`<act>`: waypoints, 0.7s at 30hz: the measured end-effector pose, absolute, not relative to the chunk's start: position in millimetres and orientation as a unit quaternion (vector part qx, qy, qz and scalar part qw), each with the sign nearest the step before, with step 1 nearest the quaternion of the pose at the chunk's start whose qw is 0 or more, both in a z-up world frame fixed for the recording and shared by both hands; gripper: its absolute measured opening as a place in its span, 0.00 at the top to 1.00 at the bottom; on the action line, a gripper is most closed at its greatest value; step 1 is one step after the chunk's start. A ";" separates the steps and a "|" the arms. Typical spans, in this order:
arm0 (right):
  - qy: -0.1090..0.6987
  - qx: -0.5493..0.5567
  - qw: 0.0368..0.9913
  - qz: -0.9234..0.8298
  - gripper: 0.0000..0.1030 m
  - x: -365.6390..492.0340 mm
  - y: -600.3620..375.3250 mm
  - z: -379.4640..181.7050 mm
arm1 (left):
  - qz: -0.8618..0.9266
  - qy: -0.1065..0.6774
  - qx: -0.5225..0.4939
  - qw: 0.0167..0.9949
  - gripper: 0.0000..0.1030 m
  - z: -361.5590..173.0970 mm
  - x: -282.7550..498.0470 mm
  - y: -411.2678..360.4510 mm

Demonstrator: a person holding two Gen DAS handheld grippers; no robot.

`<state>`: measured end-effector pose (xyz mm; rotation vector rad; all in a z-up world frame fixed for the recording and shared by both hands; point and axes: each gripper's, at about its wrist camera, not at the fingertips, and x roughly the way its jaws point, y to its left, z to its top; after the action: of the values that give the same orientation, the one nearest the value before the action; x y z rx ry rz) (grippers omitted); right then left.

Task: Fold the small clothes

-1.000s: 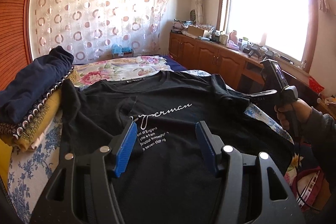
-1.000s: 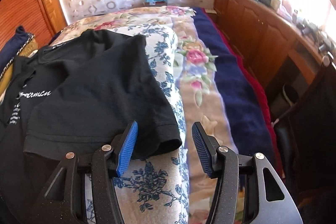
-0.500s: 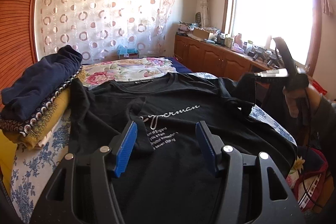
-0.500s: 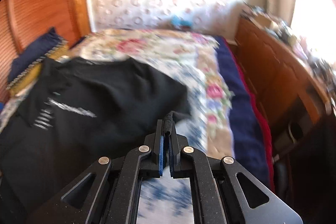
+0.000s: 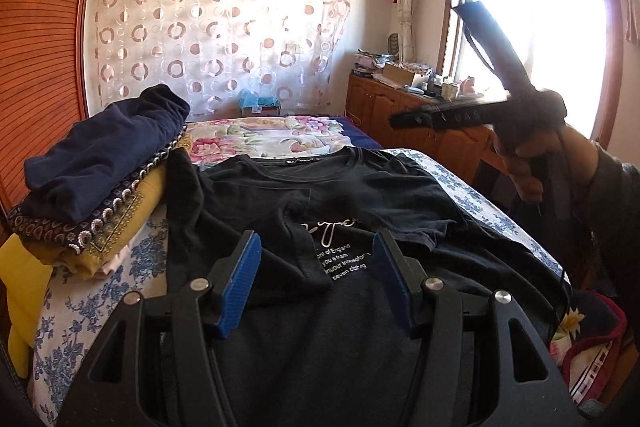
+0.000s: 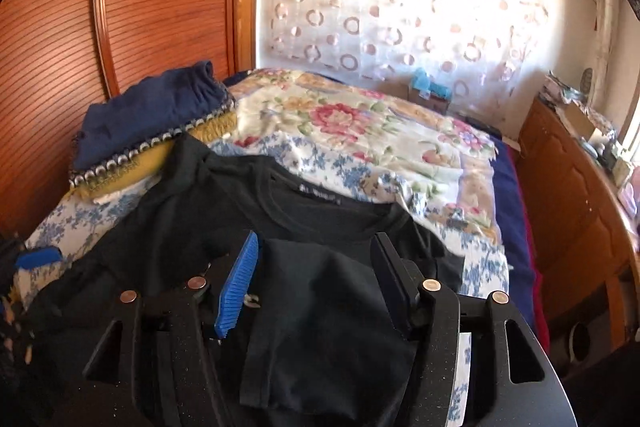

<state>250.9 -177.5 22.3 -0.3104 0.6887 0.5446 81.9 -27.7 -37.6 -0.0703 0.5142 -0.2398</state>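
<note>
Black T-shirt (image 5: pixel 360 195) lies face up on the bed (image 6: pixel 400 131), collar away from the person, print side up, spread flat so the sleeves can come in first. Both sleeves are already turned inward onto the chest: left sleeve (image 5: pixel 296 251) covers the start of the white print (image 5: pixel 340 259), right sleeve (image 6: pixel 332 291) lies across the body just under the collar. That narrows the shirt to a strip, likely prep for folding the hem up toward the neck. Right gripper (image 6: pixel 316 279) hangs above the folded right sleeve, jaws opening, roughly half spread, nothing pinched; the cloth seen between them lies flat on the shirt below, so it reads as a release. In the left view the right hand (image 5: pixel 532 163) is raised clear of the bed toward the window, motion-blurred. Left gripper (image 5: pixel 316 279) hovers low over the shirt's middle, jaws about half open, empty, print visible in the gap; probably waiting so the cloth isn't dragged while the other side is set. Stack of folded clothes (image 5: pixel 100 163) sits on the bed's left edge just beside the shirt's shoulder, the likely destination pile.
</note>
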 end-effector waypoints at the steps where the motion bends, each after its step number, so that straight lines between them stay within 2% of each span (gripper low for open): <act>1: 0.336 -0.151 0.893 0.258 0.42 251.5 -181.8 18.5 | -0.119 0.254 -0.038 0.959 0.43 -37.9 82.6 -26.0; 7: 0.363 -0.158 0.893 0.214 0.41 255.6 -214.8 -9.3 | -0.112 0.267 -0.040 0.956 0.43 -42.7 87.7 -17.8; 10: 0.384 -0.141 0.891 0.194 0.31 265.4 -233.3 -31.1 | -0.101 0.281 -0.036 0.954 0.43 -47.7 94.8 -13.3; 14: 0.421 -0.128 0.882 0.167 0.29 280.6 -247.6 -68.8 | -0.084 0.303 -0.032 0.949 0.43 -56.9 104.6 -7.0; 19: 0.439 -0.116 0.878 0.151 0.28 291.7 -257.9 -89.9 | -0.068 0.317 -0.017 0.946 0.43 -67.2 112.3 -0.6; 21: 0.438 -0.102 0.880 0.152 0.22 292.7 -262.0 -92.2 | -0.068 0.321 -0.007 0.945 0.43 -69.0 116.6 0.8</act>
<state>292.8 -262.0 -92.2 -0.2135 0.9118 0.3170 116.6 0.8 -69.0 -0.0148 0.6542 -0.1376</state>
